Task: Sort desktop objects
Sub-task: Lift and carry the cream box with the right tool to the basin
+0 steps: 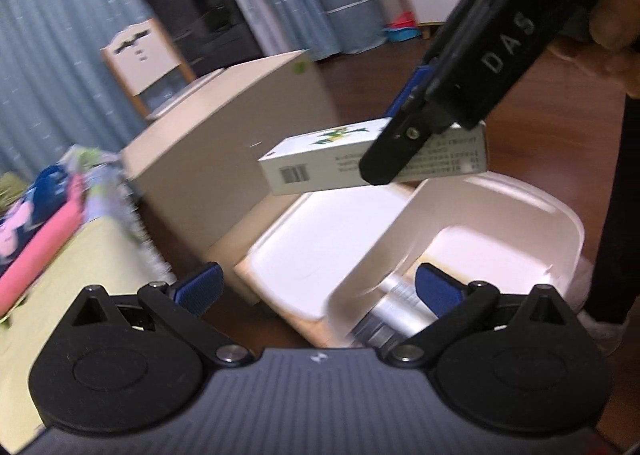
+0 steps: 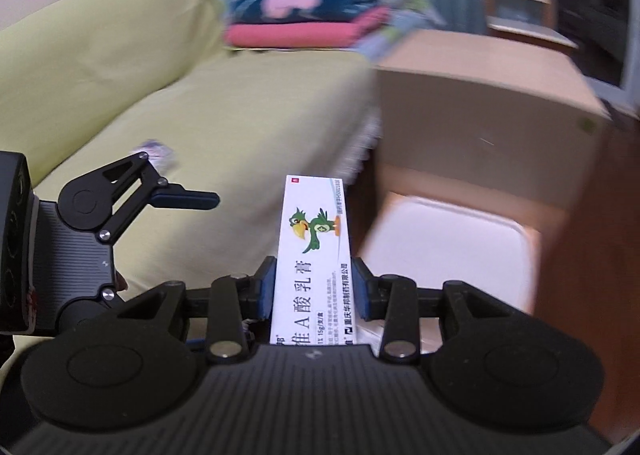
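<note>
A white ointment box [image 2: 316, 247] printed with a green parrot stands between the blue pads of my right gripper [image 2: 314, 287], which is shut on it. In the left wrist view the same box [image 1: 320, 163] hangs in my right gripper [image 1: 400, 131] above a white bin [image 1: 552, 223] and a flat white lid [image 1: 312, 251]. A silver cylindrical thing [image 1: 396, 315] lies inside the bin. My left gripper [image 1: 320, 289] is open with nothing between its pads, low and in front of the bin. One finger of the left gripper [image 2: 188, 199] shows at the left of the right wrist view.
A large cardboard box [image 1: 224, 143] stands behind the lid on the dark wood floor. A sofa with a yellow-green cover [image 2: 180, 115] carries folded clothes [image 2: 312, 27]. Grey-blue curtains, a small chair [image 1: 140, 59] and a person's hand [image 1: 616, 15] are in view.
</note>
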Available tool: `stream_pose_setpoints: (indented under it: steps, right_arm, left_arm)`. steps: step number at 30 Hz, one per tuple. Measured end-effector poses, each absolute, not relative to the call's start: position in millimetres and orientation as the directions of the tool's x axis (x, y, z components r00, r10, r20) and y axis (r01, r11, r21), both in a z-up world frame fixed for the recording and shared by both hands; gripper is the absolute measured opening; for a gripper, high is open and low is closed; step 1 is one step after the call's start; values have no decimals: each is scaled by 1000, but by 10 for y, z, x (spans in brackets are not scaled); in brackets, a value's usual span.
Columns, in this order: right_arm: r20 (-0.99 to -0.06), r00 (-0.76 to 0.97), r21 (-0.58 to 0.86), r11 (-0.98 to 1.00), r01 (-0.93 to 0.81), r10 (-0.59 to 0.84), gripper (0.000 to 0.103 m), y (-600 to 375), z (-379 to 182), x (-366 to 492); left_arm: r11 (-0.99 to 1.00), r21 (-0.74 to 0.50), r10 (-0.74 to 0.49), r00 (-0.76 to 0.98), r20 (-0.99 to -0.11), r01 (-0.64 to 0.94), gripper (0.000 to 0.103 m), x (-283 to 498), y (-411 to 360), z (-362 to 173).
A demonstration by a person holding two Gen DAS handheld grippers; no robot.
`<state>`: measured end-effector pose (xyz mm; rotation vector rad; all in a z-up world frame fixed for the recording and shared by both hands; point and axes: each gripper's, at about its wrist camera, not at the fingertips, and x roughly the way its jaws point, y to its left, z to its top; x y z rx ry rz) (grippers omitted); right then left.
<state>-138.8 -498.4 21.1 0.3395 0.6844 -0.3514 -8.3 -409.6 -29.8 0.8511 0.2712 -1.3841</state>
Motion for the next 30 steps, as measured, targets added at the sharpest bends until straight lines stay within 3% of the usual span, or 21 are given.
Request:
stream_pose_setpoints:
  steps: [12,30]
  right_arm:
    - [-749,606,228,755,615,-268,34,-5578,-776,-2183]
    - [-880,430,188,685,704,-201,34,-5572,-1826,-1640]
  left_arm:
    - [-190,401,-689,170,-705,896,103,-613,-4905,-922]
    - [-327,389,-597,130,-791,861,103,-585,-4967,-1524]
